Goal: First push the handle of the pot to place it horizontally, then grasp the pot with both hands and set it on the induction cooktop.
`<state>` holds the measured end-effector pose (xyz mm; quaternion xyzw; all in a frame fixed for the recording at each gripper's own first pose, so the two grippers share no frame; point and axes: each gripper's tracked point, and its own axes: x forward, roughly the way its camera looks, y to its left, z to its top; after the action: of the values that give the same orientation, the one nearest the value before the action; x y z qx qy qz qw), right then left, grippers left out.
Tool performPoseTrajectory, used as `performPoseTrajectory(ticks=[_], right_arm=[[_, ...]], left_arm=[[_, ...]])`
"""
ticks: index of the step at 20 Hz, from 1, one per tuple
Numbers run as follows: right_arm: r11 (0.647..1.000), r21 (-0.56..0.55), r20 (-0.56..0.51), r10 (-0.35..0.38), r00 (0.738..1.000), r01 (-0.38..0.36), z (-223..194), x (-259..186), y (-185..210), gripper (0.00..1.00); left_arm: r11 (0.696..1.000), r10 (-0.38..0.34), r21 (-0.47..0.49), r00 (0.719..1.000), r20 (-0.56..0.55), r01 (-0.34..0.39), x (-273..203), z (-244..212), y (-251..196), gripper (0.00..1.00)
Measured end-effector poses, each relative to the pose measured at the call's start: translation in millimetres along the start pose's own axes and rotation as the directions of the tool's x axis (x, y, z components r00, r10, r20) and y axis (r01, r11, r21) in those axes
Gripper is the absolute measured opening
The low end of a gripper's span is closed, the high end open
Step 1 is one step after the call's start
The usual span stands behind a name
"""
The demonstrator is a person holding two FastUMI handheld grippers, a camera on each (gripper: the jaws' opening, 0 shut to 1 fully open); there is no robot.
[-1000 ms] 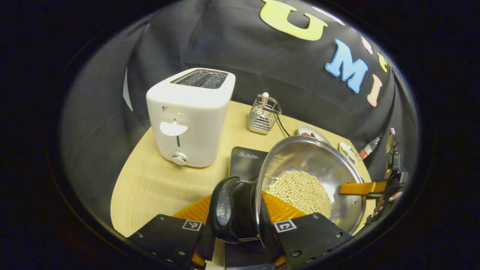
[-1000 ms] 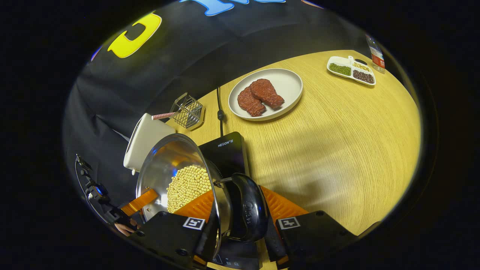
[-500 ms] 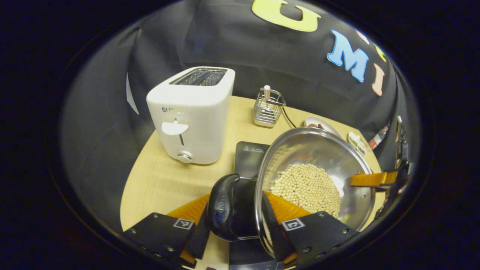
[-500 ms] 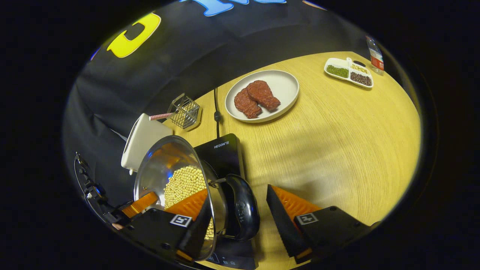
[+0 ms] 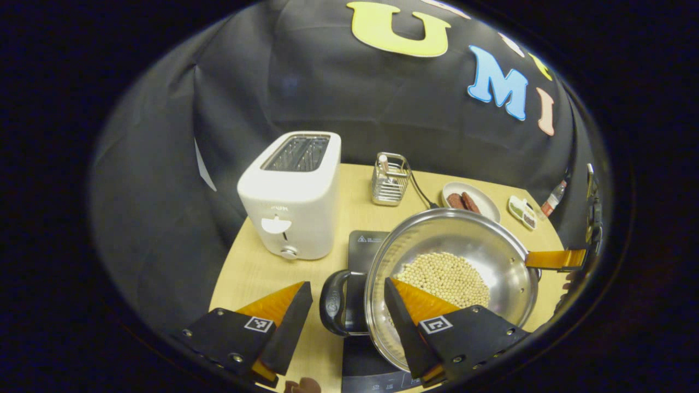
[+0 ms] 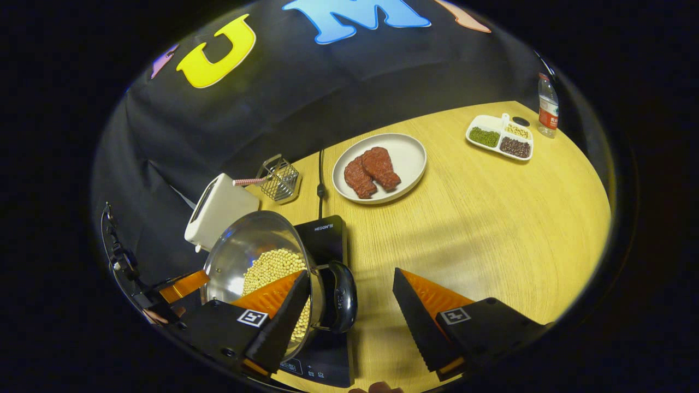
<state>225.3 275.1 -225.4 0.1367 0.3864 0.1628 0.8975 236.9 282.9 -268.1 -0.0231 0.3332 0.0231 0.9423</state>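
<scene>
A steel pot [image 5: 491, 256] holding pale beans rests level over the black induction cooktop [image 5: 365, 245]. Its black side handle [image 5: 334, 303] lies between the spread fingers of my open left gripper [image 5: 345, 314], and neither finger touches it. In the right gripper view the pot [image 6: 246, 254] stands on the cooktop [image 6: 327, 234]. The pot's other black handle [image 6: 343, 297] sits in the gap of my open right gripper [image 6: 349, 278], clear of both fingers. A finger of the right gripper [image 5: 554, 258] shows at the pot's far rim.
A white toaster [image 5: 292, 202] stands left of the cooktop, with a wire basket [image 5: 390, 180] behind it. A plate of meat [image 6: 404, 147], a divided dish [image 6: 499, 136] and a bottle [image 6: 547, 106] stand farther right. The cooktop's cord [image 6: 320, 174] runs to the back.
Both grippers have opened, let go of the pot's handles and drawn back. The pot has gone from tilted to level on the cooktop.
</scene>
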Motion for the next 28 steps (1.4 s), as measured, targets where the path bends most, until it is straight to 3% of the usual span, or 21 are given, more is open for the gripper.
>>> performPoseTrajectory(ticks=[6,11,13,14,18,21,22,23,25,26,28], right_arm=[[1.0,-0.016,0.18,-0.019,0.984,0.022,45.7,-60.1,-25.9,0.98],[0.994,-0.059,0.374,-0.067,0.925,0.096,84.5,-137.7,-58.9,0.98],[0.989,-0.066,0.441,-0.092,0.893,0.134,94.0,-170.6,-74.7,0.98],[0.986,-0.068,0.47,-0.105,0.876,0.155,98.0,-184.8,-82.4,0.98],[0.971,-0.082,0.581,-0.137,0.802,0.226,110.2,-241.2,-106.6,0.98],[0.967,-0.081,0.636,-0.138,0.759,0.243,106.3,-286.5,-125.2,0.97],[0.967,-0.078,0.65,-0.135,0.748,0.242,106.1,-299.5,-131.4,0.97],[0.967,-0.081,0.665,-0.128,0.736,0.242,108.4,-306.2,-134.8,0.97],[0.965,-0.1,0.686,-0.111,0.719,0.244,104.8,-327.1,-150.8,0.97],[0.963,-0.113,0.69,-0.101,0.717,0.245,101.2,-336.7,-158.0,0.97],[0.961,-0.14,0.685,-0.081,0.724,0.24,90.2,-355.0,-172.2,0.97]], left_arm=[[0.999,0.018,0.028,0.98,0.2,-0.024,-58.6,57.8,-26.0,0.78],[1.0,-0.012,0.004,0.904,0.427,0.011,-129.1,110.7,-86.5,0.81],[1.0,-0.004,-0.012,0.88,0.476,0.011,-146.2,114.0,-102.5,0.77],[1.0,-0.015,-0.009,0.869,0.494,0.022,-154.4,117.4,-114.0,0.81],[0.998,-0.053,0.014,0.85,0.524,0.054,-181.2,116.2,-158.1,0.77],[0.998,-0.056,0.006,0.823,0.566,0.064,-211.1,116.6,-191.5,0.84],[0.997,-0.064,0.001,0.815,0.576,0.078,-221.3,114.6,-206.0,0.84],[0.996,-0.067,-0.006,0.809,0.584,0.087,-232.2,111.9,-219.3,0.77],[0.997,-0.03,-0.037,0.795,0.605,0.066,-251.2,105.3,-238.0,0.81],[0.998,-0.021,-0.038,0.79,0.612,0.056,-259.5,99.9,-250.8,0.77],[0.999,0.011,-0.04,0.796,0.605,0.017,-277.0,75.5,-272.7,0.81]])
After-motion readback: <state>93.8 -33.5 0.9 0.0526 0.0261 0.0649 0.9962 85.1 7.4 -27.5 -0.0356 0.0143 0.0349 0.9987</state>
